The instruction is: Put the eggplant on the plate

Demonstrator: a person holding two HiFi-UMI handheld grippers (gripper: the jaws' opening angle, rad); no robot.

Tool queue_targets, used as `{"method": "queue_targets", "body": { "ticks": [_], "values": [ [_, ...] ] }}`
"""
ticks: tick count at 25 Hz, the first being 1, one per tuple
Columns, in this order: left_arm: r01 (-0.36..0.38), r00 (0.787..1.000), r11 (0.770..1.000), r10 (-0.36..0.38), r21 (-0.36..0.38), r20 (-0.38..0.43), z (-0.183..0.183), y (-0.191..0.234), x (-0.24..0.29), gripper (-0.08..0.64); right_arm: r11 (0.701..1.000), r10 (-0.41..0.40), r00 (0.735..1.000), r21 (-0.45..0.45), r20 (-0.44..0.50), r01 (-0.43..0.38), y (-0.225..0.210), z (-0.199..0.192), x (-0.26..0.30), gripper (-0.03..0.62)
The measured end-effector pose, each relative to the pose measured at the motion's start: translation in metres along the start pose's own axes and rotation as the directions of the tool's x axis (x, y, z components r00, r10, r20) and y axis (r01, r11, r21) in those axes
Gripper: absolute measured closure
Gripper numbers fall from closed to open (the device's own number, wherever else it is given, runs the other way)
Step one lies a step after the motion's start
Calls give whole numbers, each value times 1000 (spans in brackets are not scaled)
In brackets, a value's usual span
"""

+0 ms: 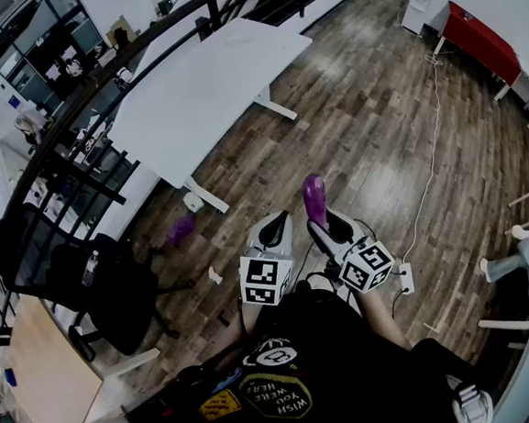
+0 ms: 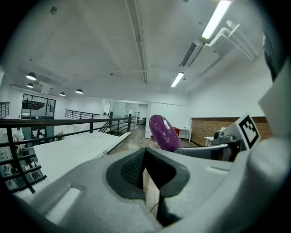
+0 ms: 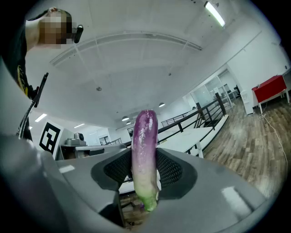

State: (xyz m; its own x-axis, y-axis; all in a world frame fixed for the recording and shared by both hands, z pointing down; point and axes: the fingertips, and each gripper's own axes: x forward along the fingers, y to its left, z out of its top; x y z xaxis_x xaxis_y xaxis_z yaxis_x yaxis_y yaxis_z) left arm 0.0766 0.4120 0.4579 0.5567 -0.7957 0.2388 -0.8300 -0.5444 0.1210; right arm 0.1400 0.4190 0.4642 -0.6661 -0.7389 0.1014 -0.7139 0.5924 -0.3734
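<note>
The eggplant (image 1: 315,200) is purple with a pale green stem end, and it stands upright over the wooden floor. My right gripper (image 1: 325,225) is shut on it. In the right gripper view both pads press the lower half of the eggplant (image 3: 144,150), the stem end hanging below the right gripper (image 3: 144,175). My left gripper (image 1: 275,225) is just to its left, shut and holding nothing. In the left gripper view the eggplant (image 2: 163,132) rises beyond the left gripper (image 2: 146,169). No plate shows in any view.
A white table (image 1: 198,83) stands ahead on the left beside a black railing (image 1: 98,92). A black office chair (image 1: 96,285) is at my left. A small purple object (image 1: 181,229) lies on the floor. A white cable (image 1: 434,145) runs to a power strip (image 1: 406,279).
</note>
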Motion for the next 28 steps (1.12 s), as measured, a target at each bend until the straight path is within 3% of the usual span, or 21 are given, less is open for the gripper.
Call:
{"method": "queue_targets", "body": {
  "ticks": [5, 19, 28],
  "values": [
    [-5, 1000, 1000, 4, -29, -21, -8, 3, 8, 555, 1000, 9, 1000, -3, -7, -9, -5, 0, 1, 416],
    [-13, 1000, 1000, 13, -21, -28, -11, -23, 35, 555, 998, 51, 999, 30, -16, -50, -32, 3, -15, 416],
    [-102, 993, 994, 99, -41, -65, -21, -6, 54, 555, 991, 111, 992, 83, -67, -105, -66, -3, 1, 416]
  ]
}}
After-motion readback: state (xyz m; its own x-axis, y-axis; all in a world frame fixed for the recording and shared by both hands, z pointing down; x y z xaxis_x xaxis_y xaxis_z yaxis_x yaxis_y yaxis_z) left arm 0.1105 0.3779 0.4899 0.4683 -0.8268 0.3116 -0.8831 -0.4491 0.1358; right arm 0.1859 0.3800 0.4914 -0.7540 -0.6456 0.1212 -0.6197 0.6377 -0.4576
